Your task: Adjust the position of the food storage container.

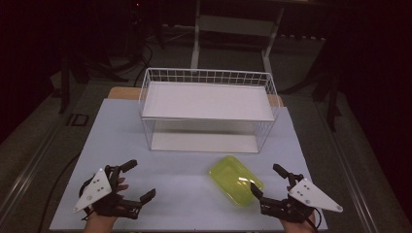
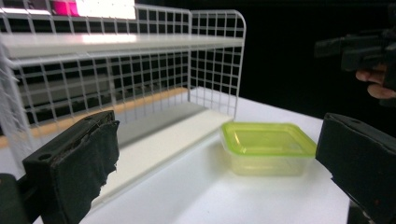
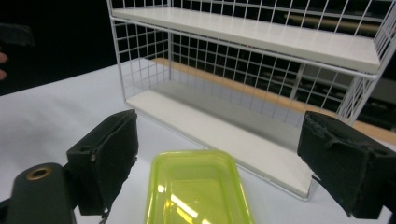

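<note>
High view: both grippers sat low at the near edge of the table, left gripper and right gripper each with jaws spread wide and nothing between them. The yellow-green lidded container lay flat on the table in front of the white wire shelf rack, just beside the right gripper's inner jaw, well apart from the left one. Its long axis ran diagonally, from upper left near the rack toward lower right near the person's right hand. I read this as the approach step, grasp not yet made. Left gripper view: jaws stood apart, container seen ahead and to the right, upright, lid on, long side facing the camera; rack to the left, the other gripper farther off at upper right. Right gripper view: container lay right between the open jaws' line of sight, long axis pointing roughly away toward the rack's lower shelf (no pad touching it that I could see). Next move probably called for easing the right gripper forward and down so the jaws straddled the short width, then closing; gripping along the length looked too wide.
</note>
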A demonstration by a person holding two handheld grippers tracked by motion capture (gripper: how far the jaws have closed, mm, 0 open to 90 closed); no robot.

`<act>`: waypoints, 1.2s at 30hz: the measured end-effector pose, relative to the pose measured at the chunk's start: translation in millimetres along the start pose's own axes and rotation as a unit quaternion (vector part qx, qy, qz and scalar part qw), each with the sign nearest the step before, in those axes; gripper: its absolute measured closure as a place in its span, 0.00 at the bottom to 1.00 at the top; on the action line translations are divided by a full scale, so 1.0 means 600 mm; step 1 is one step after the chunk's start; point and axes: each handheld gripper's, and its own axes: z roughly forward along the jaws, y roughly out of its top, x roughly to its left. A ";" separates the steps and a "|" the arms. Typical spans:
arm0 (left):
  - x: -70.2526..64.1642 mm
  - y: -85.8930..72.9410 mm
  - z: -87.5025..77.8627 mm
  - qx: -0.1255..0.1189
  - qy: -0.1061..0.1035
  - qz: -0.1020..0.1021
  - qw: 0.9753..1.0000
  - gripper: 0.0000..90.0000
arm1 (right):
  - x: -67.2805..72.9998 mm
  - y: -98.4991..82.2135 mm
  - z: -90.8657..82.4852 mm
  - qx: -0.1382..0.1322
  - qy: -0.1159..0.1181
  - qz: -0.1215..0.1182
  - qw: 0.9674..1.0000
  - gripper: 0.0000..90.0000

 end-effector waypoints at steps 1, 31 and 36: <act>0.000 0.000 0.000 0.000 0.000 0.000 1.000 0.00 | -0.001 0.000 0.000 0.001 0.020 0.006 1.000 0.14; 0.001 -0.018 0.009 0.016 0.001 0.011 1.000 0.00 | 0.038 -0.096 0.086 0.207 0.140 0.025 0.968 1.00; 0.000 -0.019 0.011 0.017 -0.001 0.011 1.000 0.00 | 0.047 -0.103 0.093 0.217 0.156 0.018 0.964 1.00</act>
